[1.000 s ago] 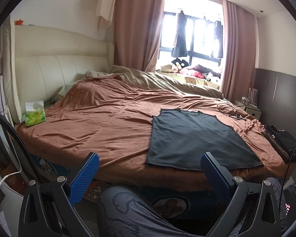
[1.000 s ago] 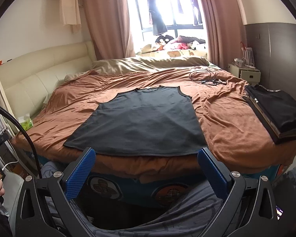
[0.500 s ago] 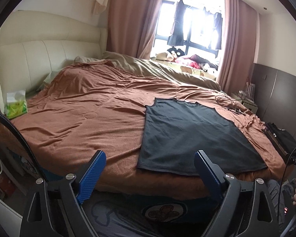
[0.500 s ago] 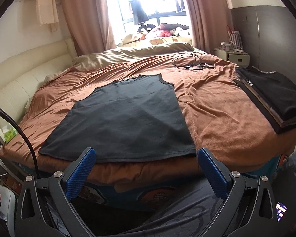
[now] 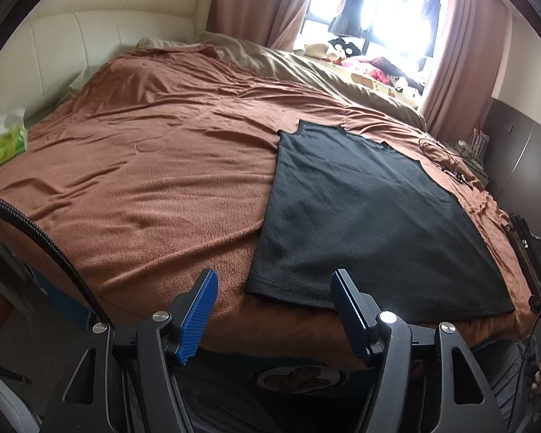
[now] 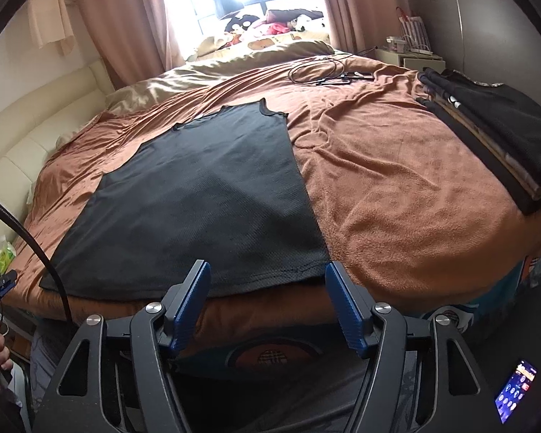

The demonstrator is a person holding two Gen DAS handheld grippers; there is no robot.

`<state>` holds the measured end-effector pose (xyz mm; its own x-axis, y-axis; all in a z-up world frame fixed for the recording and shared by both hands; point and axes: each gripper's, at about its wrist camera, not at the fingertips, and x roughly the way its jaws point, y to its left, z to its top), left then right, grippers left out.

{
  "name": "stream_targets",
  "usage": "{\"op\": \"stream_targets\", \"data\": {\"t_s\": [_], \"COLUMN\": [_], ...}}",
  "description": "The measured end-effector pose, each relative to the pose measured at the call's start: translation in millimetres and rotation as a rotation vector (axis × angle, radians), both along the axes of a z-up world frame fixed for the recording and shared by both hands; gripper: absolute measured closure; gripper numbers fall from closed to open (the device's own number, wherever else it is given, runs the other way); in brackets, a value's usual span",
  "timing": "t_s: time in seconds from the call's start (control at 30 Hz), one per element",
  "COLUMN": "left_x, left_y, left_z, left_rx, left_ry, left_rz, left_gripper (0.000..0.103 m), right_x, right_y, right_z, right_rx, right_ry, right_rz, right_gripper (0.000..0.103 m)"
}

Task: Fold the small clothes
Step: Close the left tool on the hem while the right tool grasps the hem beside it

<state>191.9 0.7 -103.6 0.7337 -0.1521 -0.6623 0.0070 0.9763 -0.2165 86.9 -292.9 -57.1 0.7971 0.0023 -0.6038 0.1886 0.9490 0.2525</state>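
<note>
Black vest [image 5: 364, 223] lies flat just beyond both parted hand-held grippers

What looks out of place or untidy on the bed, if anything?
Little stands out. The black sleeveless top lies flat and smooth on the brown blanket. Only a loose tangle of black cables lies on the blanket near the far edge, away from the folded stack.
</note>
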Motion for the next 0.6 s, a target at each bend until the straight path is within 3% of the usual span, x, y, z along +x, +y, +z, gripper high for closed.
{"op": "stream_targets", "data": {"t_s": [0.23, 0.3, 0.43, 0.6], "left_x": [27.7, 35.4, 46.6, 53.5], "left_y": [-3.2, -4.1, -6.2, -7.0], "left_z": [-26.4, -32.4, -42.1, -46.8], "left_rx": [-0.003, -0.003, -0.009, -0.013], "left_ry": [0.100, 0.114, 0.145, 0.147], "left_rz": [0.004, 0.003, 0.007, 0.014], "left_gripper": [0.041, 0.043, 0.048, 0.050], "right_x": [26.3, 31.9, 42.2, 54.0], "right_y": [-17.7, -20.7, -25.7, -25.8], "right_z": [-8.9, -11.9, -16.6, -20.7], "right_rx": [0.031, 0.042, 0.057, 0.059], "right_ry": [0.046, 0.063, 0.079, 0.089], "right_rz": [-0.034, -0.038, -0.049, -0.039], "right_gripper": [0.053, 0.063, 0.065, 0.075]}}
